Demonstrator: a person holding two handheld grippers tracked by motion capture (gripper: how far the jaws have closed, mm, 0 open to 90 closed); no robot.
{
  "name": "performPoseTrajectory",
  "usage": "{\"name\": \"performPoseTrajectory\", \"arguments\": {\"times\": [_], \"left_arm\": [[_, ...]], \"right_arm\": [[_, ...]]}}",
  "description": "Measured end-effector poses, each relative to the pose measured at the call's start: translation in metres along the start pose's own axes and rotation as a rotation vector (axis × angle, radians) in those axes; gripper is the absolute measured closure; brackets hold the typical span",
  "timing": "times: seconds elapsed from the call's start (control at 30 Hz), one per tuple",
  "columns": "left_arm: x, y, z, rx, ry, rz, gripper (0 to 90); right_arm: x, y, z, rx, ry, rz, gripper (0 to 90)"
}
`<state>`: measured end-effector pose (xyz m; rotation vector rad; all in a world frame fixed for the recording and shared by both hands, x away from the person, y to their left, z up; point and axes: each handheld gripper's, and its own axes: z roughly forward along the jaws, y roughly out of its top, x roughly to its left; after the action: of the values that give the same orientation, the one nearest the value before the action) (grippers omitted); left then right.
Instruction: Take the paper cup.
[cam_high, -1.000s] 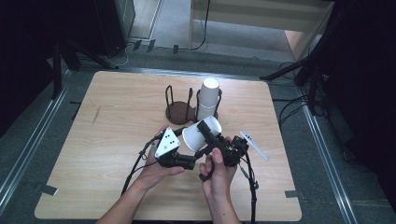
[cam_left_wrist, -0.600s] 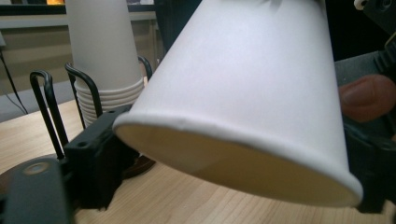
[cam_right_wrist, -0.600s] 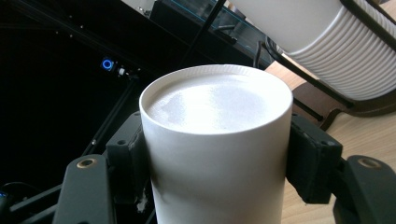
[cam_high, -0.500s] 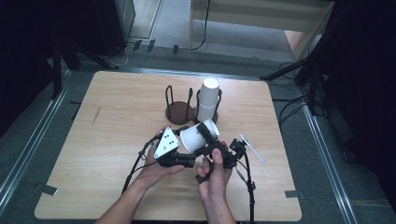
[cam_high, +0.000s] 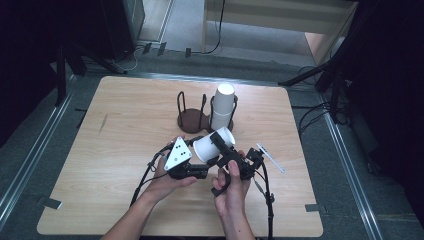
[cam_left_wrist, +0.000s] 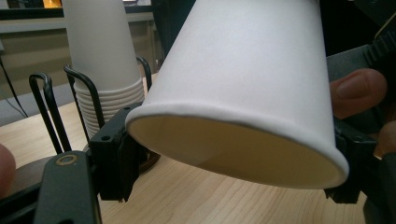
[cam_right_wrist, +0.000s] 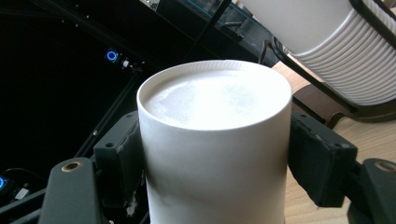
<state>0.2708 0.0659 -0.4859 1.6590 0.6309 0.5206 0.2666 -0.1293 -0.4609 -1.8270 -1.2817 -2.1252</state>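
Observation:
A white paper cup (cam_high: 209, 145) is held tilted above the table between both grippers. My left gripper (cam_high: 201, 159) comes in from the left. In the left gripper view its jaws have just been closing, and its pads (cam_left_wrist: 114, 158) press the rim end of the cup (cam_left_wrist: 247, 84). My right gripper (cam_high: 223, 146) comes in from the right at the base end. Its jaws have just been opening, but in the right gripper view the pads (cam_right_wrist: 317, 161) still lie against the cup's (cam_right_wrist: 215, 140) sides. A hand holds each gripper.
Behind the hands a dark wire cup holder (cam_high: 192, 122) stands on the wooden table (cam_high: 100, 165), with a tall stack of white cups (cam_high: 223, 106) in its right slot. A thin white stick (cam_high: 271, 158) lies to the right. Cables trail toward the near edge.
The right hand has drawn slightly left with the cup. The left gripper's jaws have come in around the cup's rim end. The left hand has stayed put.

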Motion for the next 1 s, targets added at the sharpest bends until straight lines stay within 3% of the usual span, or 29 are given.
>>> {"name": "performPoseTrajectory", "arguments": {"times": [0.23, 0.27, 0.3, 0.33, 0.37, 0.47, 0.73, 0.9, 1.0], "left_arm": [[-0.002, 0.001, 0.0, -0.008, -0.004, -0.009, 15.5], [-0.002, 0.001, 0.0, -0.008, -0.009, -0.02, 14.1], [-0.002, 0.001, 0.0, 0.0, -0.001, -0.027, 12.4], [-0.002, 0.001, 0.0, 0.0, -0.001, -0.027, 11.5], [-0.002, 0.001, 0.001, 0.003, 0.001, -0.031, 11.0], [-0.001, 0.001, 0.0, -0.002, 0.007, -0.037, 10.8], [-0.001, 0.002, -0.002, -0.01, -0.001, -0.017, 14.7], [-0.001, 0.002, -0.002, -0.015, -0.003, -0.01, 18.1], [-0.002, 0.001, -0.002, -0.012, -0.004, -0.008, 20.4]], "right_arm": [[0.001, -0.001, -0.002, -0.022, 0.0, 0.038, 31.3], [0.0, -0.001, -0.002, -0.027, 0.008, 0.051, 31.5], [-0.001, 0.0, -0.003, -0.033, 0.028, 0.097, 31.6], [-0.001, 0.0, -0.003, -0.033, 0.028, 0.097, 31.6], [-0.002, 0.001, -0.003, -0.036, 0.044, 0.14, 31.6], [-0.004, 0.0, -0.003, -0.03, 0.048, 0.179, 31.7], [-0.009, -0.005, -0.002, -0.018, 0.052, 0.223, 31.3], [-0.01, -0.003, -0.001, -0.012, 0.062, 0.205, 29.4], [-0.009, -0.001, -0.002, -0.011, 0.053, 0.169, 27.6]]}}
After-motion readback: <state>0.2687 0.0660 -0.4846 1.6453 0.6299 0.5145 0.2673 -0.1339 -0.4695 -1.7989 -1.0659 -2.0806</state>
